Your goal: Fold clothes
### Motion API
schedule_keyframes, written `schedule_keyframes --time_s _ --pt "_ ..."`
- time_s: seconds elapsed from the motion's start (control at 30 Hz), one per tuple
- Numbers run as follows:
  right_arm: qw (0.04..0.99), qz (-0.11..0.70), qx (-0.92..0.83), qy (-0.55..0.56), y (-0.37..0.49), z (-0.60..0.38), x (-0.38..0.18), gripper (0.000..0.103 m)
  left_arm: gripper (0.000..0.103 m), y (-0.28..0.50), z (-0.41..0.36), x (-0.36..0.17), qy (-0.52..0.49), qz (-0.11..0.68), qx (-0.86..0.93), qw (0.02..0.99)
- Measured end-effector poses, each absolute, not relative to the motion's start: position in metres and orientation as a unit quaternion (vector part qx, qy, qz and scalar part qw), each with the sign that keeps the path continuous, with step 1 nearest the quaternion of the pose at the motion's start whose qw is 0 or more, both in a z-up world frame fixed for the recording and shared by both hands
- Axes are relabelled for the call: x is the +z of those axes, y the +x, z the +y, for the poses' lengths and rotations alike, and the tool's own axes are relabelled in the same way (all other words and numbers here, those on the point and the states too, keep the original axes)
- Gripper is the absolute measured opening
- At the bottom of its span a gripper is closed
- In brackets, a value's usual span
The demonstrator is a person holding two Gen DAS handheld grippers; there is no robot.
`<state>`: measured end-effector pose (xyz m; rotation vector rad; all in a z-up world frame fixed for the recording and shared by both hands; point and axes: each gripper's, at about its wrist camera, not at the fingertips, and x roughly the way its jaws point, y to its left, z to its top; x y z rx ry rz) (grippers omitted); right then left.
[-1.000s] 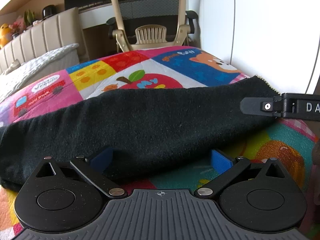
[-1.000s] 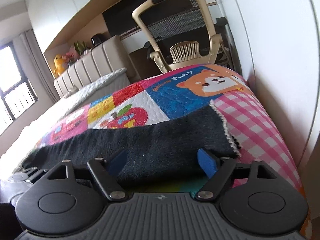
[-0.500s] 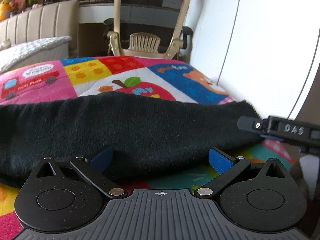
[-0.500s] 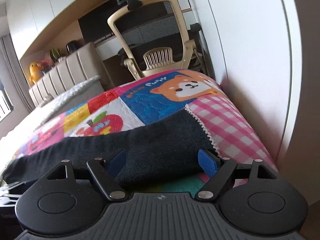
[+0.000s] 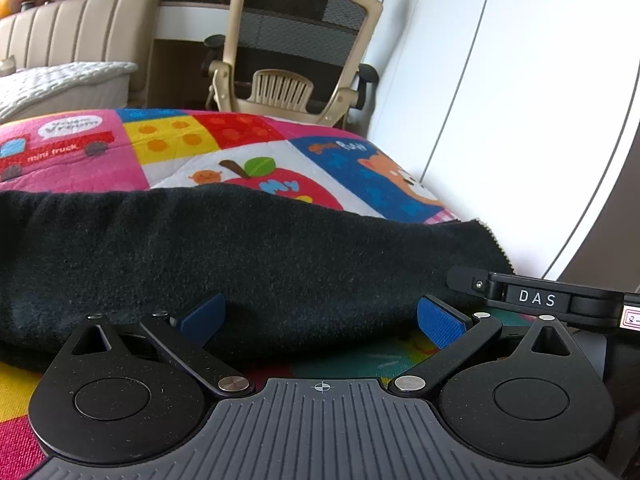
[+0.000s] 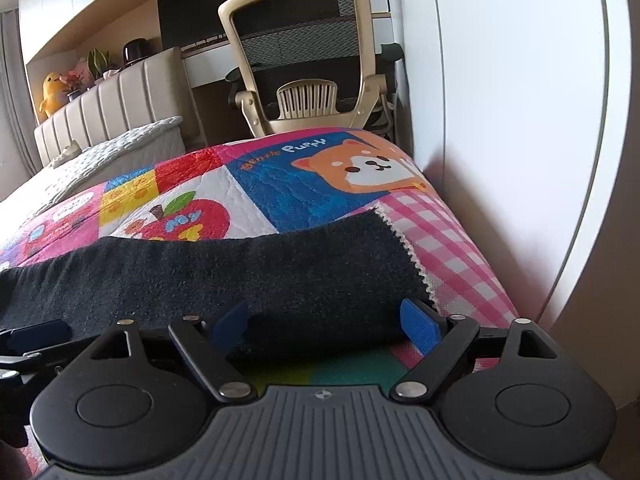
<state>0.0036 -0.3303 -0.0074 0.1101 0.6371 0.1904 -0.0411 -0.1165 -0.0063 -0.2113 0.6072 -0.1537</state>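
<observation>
**Soft black garment, both grippers open at its near edge**

The black garment (image 5: 256, 256) lies in a long band across the quilt (image 5: 224, 148), from 9 o'clock to 3 o'clock in both wrist views. It looks like thick, fuzzy knit — soft, limp and light by my guess, not slippery, and likely to sag if lifted from one point only. Its right end shows a pale zigzag trim (image 6: 404, 244) over the pink checked patch.

The left gripper (image 5: 320, 316) has its blue pads (image 5: 438, 320) spread wide, the rolled near edge of the cloth lying between them; nothing is pinched. The right gripper (image 6: 326, 322) is equally wide open, straddling the same edge close to the trimmed end, and grips nothing. In the left view its finger shows at 3 o'clock.

The best hold, I judge, is this thick near edge, one gripper toward each end, so the fabric lifts evenly.

The quilt is padded and brightly printed — apple, puppy, truck — and will give under pressure. Behind it at 12 o'clock stands an office chair (image 6: 304, 52); a beige headboard (image 6: 120, 100) sits at 10 o'clock, a white wall (image 6: 520, 100) at 2 o'clock.
</observation>
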Motion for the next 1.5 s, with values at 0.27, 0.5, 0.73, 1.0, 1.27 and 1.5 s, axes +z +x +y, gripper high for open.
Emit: schedule_keyframes --time_s 0.27,0.5,0.73,1.0,1.27,1.5 --pt "0.937 0.315 0.13 0.079 0.007 -0.337 -0.007 0.1 0.103 -0.043 -0.112 -0.007 -0.124 0.291 -0.078 0.946" --pt "0.926 0.298 0.166 0.16 0.009 -0.362 -0.009 0.103 0.103 -0.044 -0.111 -0.007 -0.134 0.286 -0.075 0.946" --pt "0.921 0.295 0.177 0.18 0.01 -0.366 -0.01 0.103 0.103 -0.044 -0.112 -0.007 -0.13 0.287 -0.073 0.946" --pt "0.915 0.286 0.185 0.216 0.01 -0.375 -0.013 0.103 0.103 -0.041 -0.119 -0.006 -0.108 0.295 -0.067 0.947" --pt "0.912 0.283 0.188 0.229 0.009 -0.378 -0.015 0.103 0.103 -0.04 -0.122 -0.007 -0.098 0.298 -0.062 0.947" --pt "0.907 0.276 0.192 0.253 0.01 -0.383 -0.018 0.103 0.103 -0.04 -0.124 -0.006 -0.091 0.3 -0.06 0.948"
